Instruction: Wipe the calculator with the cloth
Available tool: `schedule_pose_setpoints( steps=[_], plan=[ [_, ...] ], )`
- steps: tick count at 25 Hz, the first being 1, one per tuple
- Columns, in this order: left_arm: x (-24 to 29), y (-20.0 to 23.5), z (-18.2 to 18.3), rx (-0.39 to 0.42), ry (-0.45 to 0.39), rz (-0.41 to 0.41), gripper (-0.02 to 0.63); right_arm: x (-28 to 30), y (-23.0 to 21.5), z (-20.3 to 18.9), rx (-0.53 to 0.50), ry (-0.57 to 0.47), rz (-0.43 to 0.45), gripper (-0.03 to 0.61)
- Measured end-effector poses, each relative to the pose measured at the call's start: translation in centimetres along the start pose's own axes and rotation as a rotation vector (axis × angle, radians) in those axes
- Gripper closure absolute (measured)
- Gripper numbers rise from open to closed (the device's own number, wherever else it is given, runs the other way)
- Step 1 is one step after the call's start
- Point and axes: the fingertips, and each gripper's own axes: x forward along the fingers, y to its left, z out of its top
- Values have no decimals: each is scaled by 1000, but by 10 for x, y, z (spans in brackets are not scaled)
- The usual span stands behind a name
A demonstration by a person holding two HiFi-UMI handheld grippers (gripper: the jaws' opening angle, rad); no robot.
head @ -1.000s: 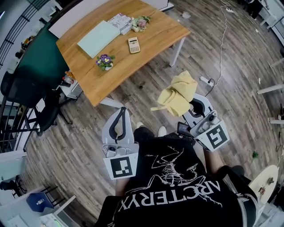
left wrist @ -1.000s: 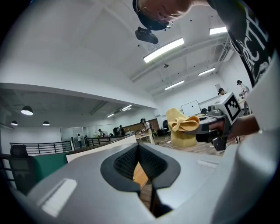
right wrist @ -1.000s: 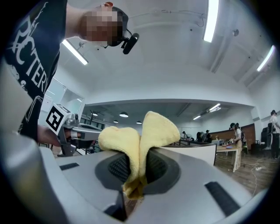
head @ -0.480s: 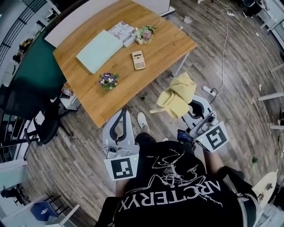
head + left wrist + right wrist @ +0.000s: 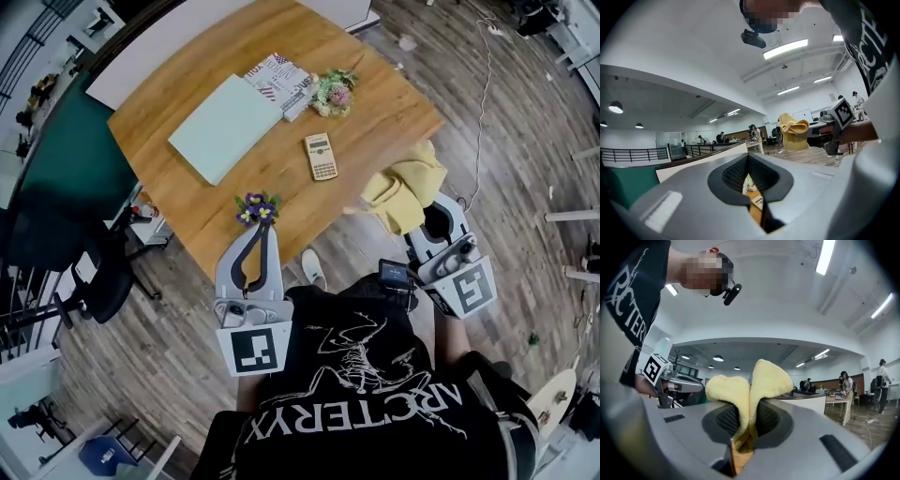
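The calculator (image 5: 321, 156) lies flat near the middle of the wooden table (image 5: 375, 89), keys up. A yellow cloth (image 5: 405, 189) hangs bunched at the table's near right corner, with my right gripper (image 5: 439, 208) shut on it; in the right gripper view the cloth (image 5: 750, 394) is pinched between the jaws. My left gripper (image 5: 255, 236) points at the table's near edge beside a small flower pot (image 5: 254, 208); its jaws are shut with nothing between them. The left gripper view also shows the cloth (image 5: 793, 130) off to the right.
On the table lie a pale green folder (image 5: 225, 126), a patterned booklet (image 5: 277, 75) and a second flower bunch (image 5: 335, 92). A dark chair (image 5: 89, 272) stands left of the table. A white cable (image 5: 482, 84) runs over the wood floor at right.
The person has walked closer to the table. Both grippers now reach its near edge, the cloth still held in the right one.
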Motion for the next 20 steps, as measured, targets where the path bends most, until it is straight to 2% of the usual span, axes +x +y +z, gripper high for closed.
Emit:
schedule_pose_setpoints(
  steps=[4, 8, 17, 19, 20],
  plan=[
    [28, 13, 1, -6, 12, -19, 604, 19, -26, -3, 6, 11, -36, 522],
    [51, 10, 4, -13, 20, -12, 604, 29, -47, -9, 7, 23, -29, 522],
    [79, 11, 5, -18, 47, 55, 604, 68, -71, -23, -47, 33, 94, 522],
    [82, 13, 4, -17, 50, 72, 604, 82, -71, -42, -81, 100, 139, 522],
    [82, 14, 4, -17, 54, 82, 604, 91, -71, -57, -97, 166, 164, 522]
  ],
)
